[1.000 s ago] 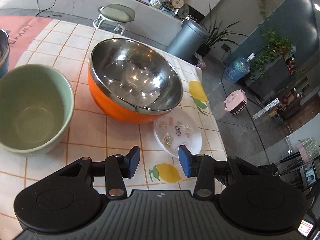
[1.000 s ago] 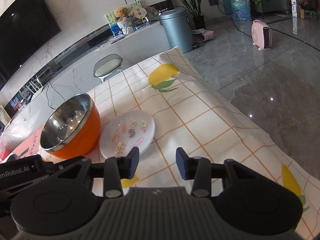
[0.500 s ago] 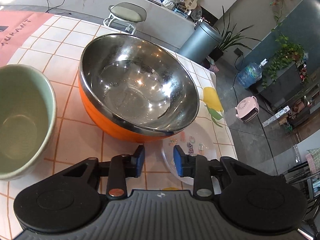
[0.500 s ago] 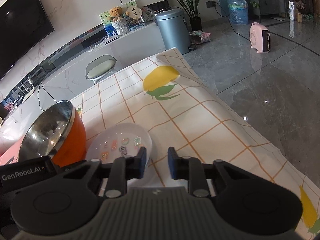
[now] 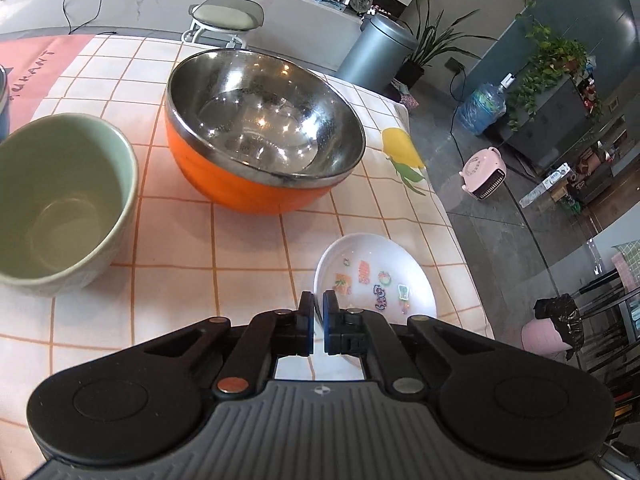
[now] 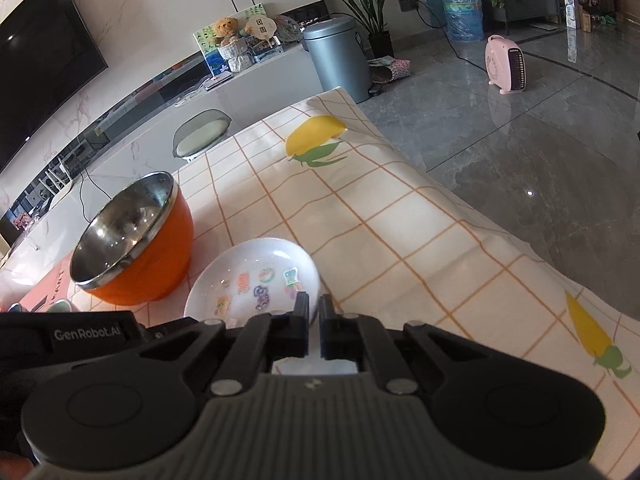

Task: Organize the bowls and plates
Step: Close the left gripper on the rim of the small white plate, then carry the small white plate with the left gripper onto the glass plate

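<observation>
Both grippers, left (image 5: 318, 322) and right (image 6: 314, 320), are clamped on the plate (image 5: 394, 258) rim; you now lift it evenly toward the bowls.

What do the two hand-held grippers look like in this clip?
Left hand-held gripper: black linkage arms, blue finger pads, silver pivot pins, grey ribbed housing with round black side discs. Right hand-held gripper: the same build; "GenRobot.AI" is printed in white on a black body at its left.

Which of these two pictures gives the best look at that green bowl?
The left wrist view. There the green bowl sits large at the left, open side up, its inside and most of its rim plain to see. The right wrist view shows only a sliver of its rim behind the other gripper's black body.
</observation>
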A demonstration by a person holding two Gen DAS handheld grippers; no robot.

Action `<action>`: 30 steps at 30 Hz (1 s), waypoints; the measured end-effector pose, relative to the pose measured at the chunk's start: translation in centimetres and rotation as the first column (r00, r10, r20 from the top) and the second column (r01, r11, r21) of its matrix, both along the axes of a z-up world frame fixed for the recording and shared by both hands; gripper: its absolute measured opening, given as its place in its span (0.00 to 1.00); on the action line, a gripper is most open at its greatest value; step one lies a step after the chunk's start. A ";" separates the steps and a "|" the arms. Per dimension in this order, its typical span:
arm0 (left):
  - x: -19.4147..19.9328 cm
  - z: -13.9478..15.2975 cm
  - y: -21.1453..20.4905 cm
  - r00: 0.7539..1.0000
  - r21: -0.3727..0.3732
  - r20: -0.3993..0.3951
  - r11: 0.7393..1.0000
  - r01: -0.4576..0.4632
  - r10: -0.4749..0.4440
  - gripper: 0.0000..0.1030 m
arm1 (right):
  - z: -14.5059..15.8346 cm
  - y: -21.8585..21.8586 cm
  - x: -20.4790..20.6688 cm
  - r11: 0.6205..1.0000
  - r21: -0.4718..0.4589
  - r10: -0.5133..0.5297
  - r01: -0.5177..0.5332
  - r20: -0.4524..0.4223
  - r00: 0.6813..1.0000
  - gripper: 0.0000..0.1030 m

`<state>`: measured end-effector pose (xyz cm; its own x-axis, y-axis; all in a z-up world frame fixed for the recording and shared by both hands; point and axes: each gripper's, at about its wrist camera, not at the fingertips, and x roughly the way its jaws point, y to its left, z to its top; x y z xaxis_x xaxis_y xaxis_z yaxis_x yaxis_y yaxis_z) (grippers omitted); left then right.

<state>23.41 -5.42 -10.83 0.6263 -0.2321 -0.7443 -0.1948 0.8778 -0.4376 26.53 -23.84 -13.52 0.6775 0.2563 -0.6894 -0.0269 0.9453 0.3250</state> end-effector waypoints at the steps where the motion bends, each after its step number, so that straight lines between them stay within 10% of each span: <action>1: -0.5 0.2 -0.1 1.000 0.003 -0.001 1.000 0.002 -0.002 0.04 | 0.2 -0.1 -0.6 1.000 0.005 -0.001 0.001 -0.003 1.000 0.02; 30: -18.2 6.6 8.6 0.984 -0.036 0.106 0.990 -0.139 0.142 0.04 | 6.0 6.6 -17.5 0.983 0.087 0.155 -0.160 0.060 0.986 0.02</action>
